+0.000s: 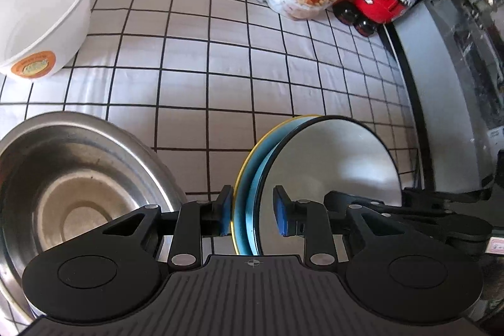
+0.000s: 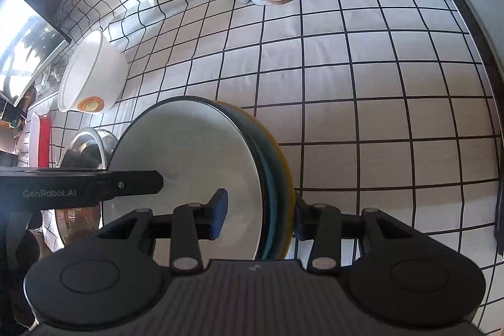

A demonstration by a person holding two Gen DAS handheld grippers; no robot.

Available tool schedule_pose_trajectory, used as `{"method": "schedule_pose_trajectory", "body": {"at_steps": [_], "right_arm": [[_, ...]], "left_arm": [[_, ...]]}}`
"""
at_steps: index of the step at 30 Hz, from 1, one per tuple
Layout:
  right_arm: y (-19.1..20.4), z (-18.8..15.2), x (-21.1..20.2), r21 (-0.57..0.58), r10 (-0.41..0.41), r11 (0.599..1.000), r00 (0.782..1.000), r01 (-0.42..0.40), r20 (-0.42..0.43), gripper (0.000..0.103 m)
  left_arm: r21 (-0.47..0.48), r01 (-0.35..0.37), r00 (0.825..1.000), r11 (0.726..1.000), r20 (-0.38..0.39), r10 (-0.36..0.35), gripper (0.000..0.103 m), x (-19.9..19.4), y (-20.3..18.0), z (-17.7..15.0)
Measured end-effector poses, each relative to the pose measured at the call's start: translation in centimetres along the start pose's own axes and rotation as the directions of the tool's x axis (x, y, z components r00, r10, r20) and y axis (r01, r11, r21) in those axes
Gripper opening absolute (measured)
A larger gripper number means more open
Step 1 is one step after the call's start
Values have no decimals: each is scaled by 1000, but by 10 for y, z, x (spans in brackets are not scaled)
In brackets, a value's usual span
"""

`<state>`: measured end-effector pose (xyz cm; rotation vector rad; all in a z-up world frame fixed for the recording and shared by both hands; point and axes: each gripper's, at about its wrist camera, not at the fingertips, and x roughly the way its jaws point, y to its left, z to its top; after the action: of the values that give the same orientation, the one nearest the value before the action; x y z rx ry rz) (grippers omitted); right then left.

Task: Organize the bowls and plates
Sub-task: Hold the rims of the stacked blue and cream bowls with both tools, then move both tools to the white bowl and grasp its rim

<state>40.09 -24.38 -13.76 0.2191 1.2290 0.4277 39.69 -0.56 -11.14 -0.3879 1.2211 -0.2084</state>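
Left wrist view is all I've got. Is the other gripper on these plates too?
Observer: Yes. The right gripper straddles the same plate stack, with one pad on the white face and one behind the yellow back.
Operator: Anything past the steel bowl that I can't see?
Observer: A flat red-and-white item lies beyond the steel bowl, toward the cloth's edge. I cannot tell what it is.
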Motion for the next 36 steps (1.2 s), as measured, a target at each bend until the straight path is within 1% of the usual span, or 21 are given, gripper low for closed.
{"method": "schedule_pose_trajectory", "body": {"at_steps": [2,5,8,10,11,12,14,16,17,18,19,21,24,26,27,29,30,32,34,35,36], "right_arm": [[1,0,-5,-7,-30,1000,1000,30,7,42],[4,3,-19,-43,-72,996,997,74,37,42],[16,8,-38,-99,-122,986,987,132,100,42],[28,15,-50,-132,-168,973,972,190,162,46],[37,20,-55,-144,-190,965,961,221,202,51],[45,24,-60,-152,-200,959,951,240,236,56],[67,37,-65,-181,-198,949,937,256,287,62],[89,49,-62,-214,-187,942,935,257,302,63],[102,57,-58,-235,-177,938,936,254,305,63],[113,62,-54,-252,-169,935,937,251,306,66],[129,69,-48,-273,-157,931,940,243,303,68],[152,80,-37,-304,-114,931,950,205,291,77],[186,98,-10,-318,-61,937,963,146,264,78],[205,112,11,-329,-21,939,969,104,247,78],[211,118,22,-317,-10,945,972,86,234,78],[219,135,52,-269,10,962,983,40,182,78],[222,142,66,-239,16,971,985,26,171,78],[224,157,102,-178,7,984,995,10,98,78],[225,162,132,-132,-3,991,999,9,44,77],[226,164,145,-118,-12,993,1000,14,19,69],[226,165,153,-110,-23,994,1000,22,-16,49]], "left_arm": [[-30,30,999,999,19,-29,29,-9,7,0],[-58,90,994,994,71,-86,29,-33,18,1],[-79,149,979,986,150,-136,29,-66,35,2],[-105,163,967,981,216,-138,29,-87,51,5],[-119,155,958,981,260,-120,30,-97,62,7],[-136,133,947,982,311,-85,30,-108,73,8],[-212,59,914,975,405,33,30,-125,99,12],[-323,16,878,946,457,141,30,-139,130,18],[-359,15,865,933,473,168,30,-142,146,22],[-389,15,857,921,479,188,30,-144,160,26],[-416,12,858,909,472,204,30,-144,172,31],[-433,2,870,901,445,212,30,-139,190,42],[-438,-48,895,898,380,233,30,-119,206,58],[-444,-65,910,894,342,236,30,-105,216,64],[-441,-74,914,894,329,238,30,-99,219,65],[-441,-97,922,892,299,248,30,-87,229,72],[-445,-99,926,890,287,247,30,-82,234,74],[-457,-94,936,885,261,234,30,-69,241,82],[-453,-72,946,889,251,205,30,-60,244,91],[-442,-55,950,895,252,183,30,-57,245,94],[-423,-27,954,906,259,149,30,-53,244,97]]}}
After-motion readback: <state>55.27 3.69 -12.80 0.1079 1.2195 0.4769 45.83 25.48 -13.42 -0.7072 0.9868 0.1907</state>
